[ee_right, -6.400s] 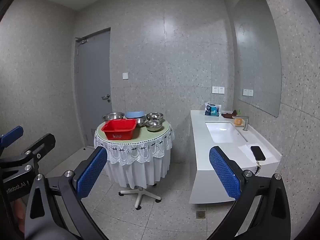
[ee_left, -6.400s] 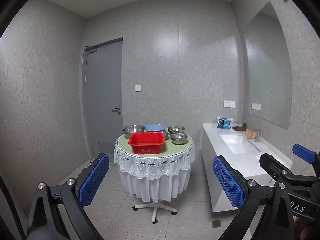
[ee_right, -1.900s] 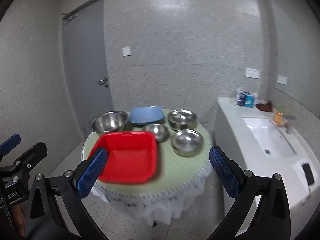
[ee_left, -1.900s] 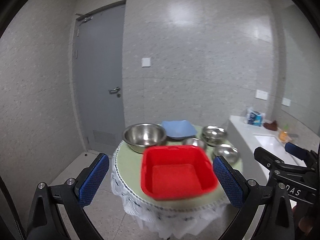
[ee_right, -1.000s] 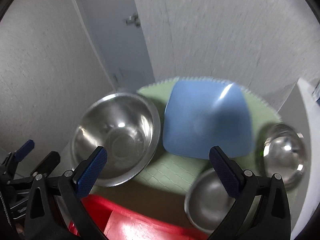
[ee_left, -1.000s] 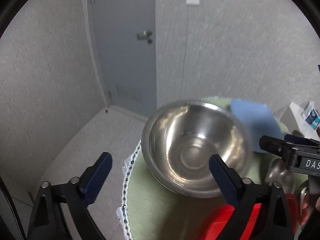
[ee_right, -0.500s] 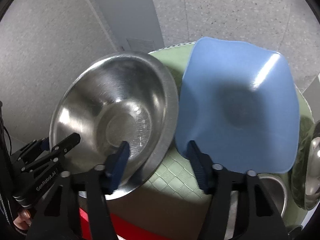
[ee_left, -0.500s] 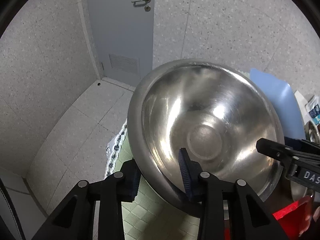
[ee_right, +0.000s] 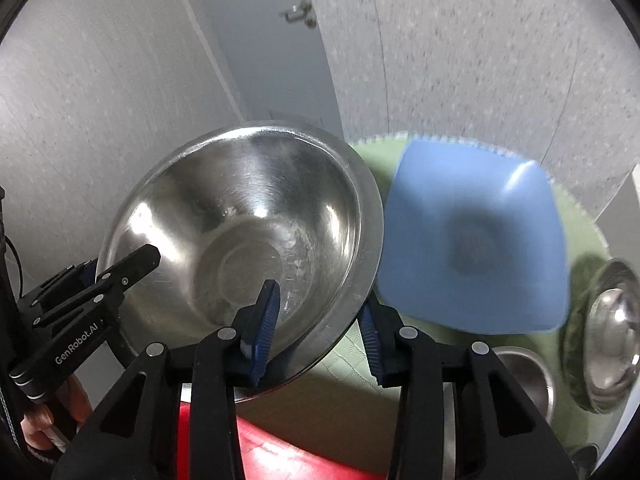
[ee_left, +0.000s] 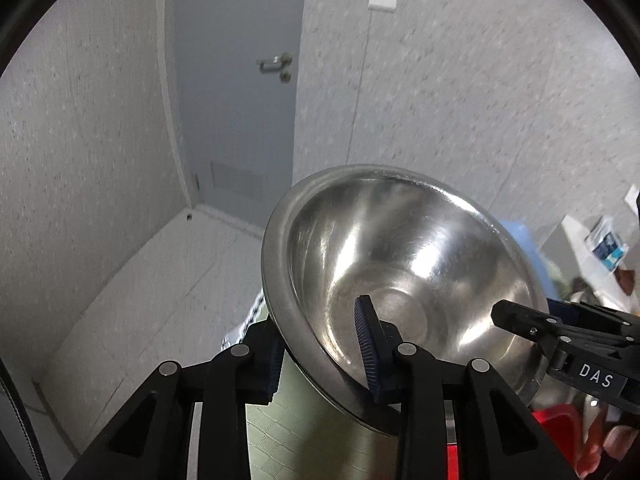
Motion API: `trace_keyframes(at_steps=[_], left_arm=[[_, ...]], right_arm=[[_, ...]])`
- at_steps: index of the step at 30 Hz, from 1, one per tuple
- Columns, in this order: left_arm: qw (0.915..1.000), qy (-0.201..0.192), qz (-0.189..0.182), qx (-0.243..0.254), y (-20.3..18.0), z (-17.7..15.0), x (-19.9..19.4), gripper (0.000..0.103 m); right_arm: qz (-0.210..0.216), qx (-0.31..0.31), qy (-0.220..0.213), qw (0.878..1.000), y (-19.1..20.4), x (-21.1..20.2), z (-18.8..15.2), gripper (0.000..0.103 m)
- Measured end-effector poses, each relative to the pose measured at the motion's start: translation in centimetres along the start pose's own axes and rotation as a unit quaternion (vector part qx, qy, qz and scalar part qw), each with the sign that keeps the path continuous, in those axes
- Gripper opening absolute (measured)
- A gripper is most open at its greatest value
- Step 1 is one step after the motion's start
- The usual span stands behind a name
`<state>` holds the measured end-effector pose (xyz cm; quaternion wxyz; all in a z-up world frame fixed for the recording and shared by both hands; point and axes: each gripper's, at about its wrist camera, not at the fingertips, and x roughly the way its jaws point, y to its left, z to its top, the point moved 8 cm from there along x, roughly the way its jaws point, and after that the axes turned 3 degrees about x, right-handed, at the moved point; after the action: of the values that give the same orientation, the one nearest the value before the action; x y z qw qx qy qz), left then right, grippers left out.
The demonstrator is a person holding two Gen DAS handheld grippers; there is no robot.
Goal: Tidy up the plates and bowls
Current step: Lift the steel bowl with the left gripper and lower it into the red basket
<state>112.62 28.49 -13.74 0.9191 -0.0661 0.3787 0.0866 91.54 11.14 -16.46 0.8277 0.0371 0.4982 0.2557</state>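
Note:
A large steel bowl (ee_left: pixel 400 260) (ee_right: pixel 240 208) hangs tilted above the green table cover (ee_right: pixel 348 352), held at two spots on its near rim. My left gripper (ee_left: pixel 320 332) is shut on the rim, one pad inside and one outside; it also shows in the right wrist view (ee_right: pixel 132 260). My right gripper (ee_right: pixel 320 304) straddles the rim further right, jaws still closing, pads against the wall; the left wrist view shows its tip (ee_left: pixel 520 316) too. A blue square plate (ee_right: pixel 472 240) lies just right of the bowl.
A red basin (ee_right: pixel 280 460) sits under my grippers at the table's near side. Two smaller steel bowls (ee_right: pixel 612 320) (ee_right: pixel 520 376) stand at the right. A grey door (ee_left: pixel 240 100) and tiled floor lie beyond the table's left edge. A hand (ee_right: pixel 40 428) grips the left tool.
Both grippers, wide open a second ago, have closed over the large bowl's near rim. The bowl has since tipped and risen off the cover, pulling slightly away from the blue plate.

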Motion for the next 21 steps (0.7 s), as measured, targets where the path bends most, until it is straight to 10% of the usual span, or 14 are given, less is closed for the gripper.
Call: trace_keyframes(at_steps=[10, 21], left_arm=[[0.9975, -0.046, -0.044, 0.031, -0.9, -6.2, -11.0, 0.031], [0.9937, -0.006, -0.074, 0.084, -0.6, -18.0, -19.9, 0.031]], right_arm=[[-0.023, 0.019, -0.05, 0.998, 1.3, -8.5, -4.0, 0.04], [-0.065, 0.059, -0.029, 0.996, 0.4, -12.2, -14.0, 0.04]])
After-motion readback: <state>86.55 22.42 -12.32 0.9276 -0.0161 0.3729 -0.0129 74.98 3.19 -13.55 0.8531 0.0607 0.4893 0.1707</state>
